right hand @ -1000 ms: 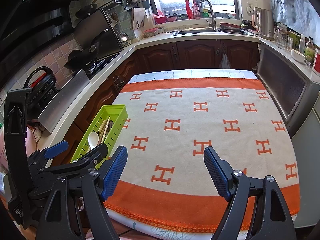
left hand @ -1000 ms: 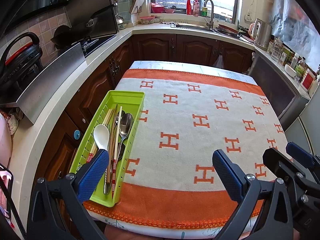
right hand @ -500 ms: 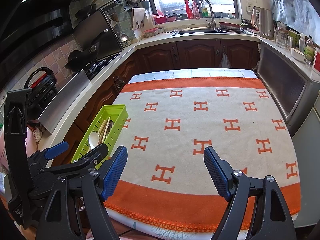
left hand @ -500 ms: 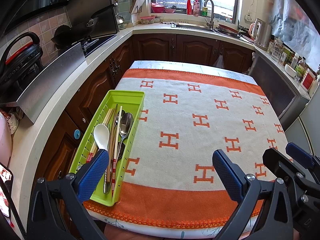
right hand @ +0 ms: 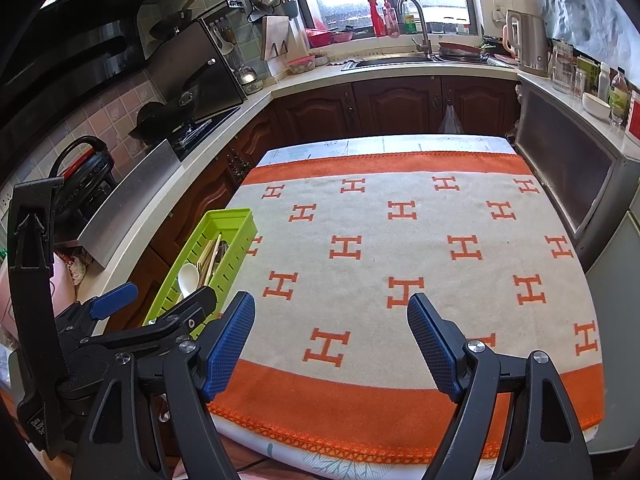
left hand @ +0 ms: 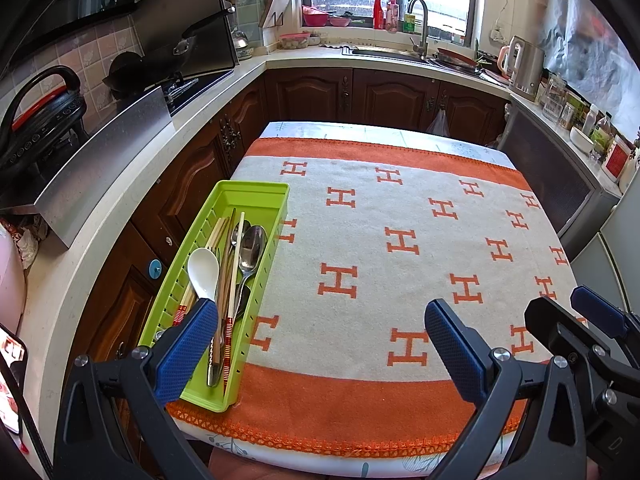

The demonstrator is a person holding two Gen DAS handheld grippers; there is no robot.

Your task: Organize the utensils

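A green slotted utensil tray (left hand: 256, 196) (right hand: 236, 220) lies along the left edge of the table on an orange and cream cloth (left hand: 400, 240). Inside it lie a white spoon (left hand: 204, 270) (right hand: 188, 278), a metal spoon (left hand: 252, 246), wooden chopsticks (left hand: 234, 264) and other metal utensils, all lengthwise. My left gripper (left hand: 320, 320) hangs open over the table's near edge, its left finger in front of the tray's near end. My right gripper (right hand: 332, 316) is open too, empty, to the right of the left one. Each gripper shows at the edge of the other's view.
Dark wooden cabinets and a pale counter (left hand: 132, 184) wrap around the table. A stove with a wok (left hand: 132, 76) is on the left, a sink (right hand: 400, 60) under the window, a kettle (left hand: 524, 64) and jars at the right. A grey appliance (right hand: 572, 176) stands close to the table's right side.
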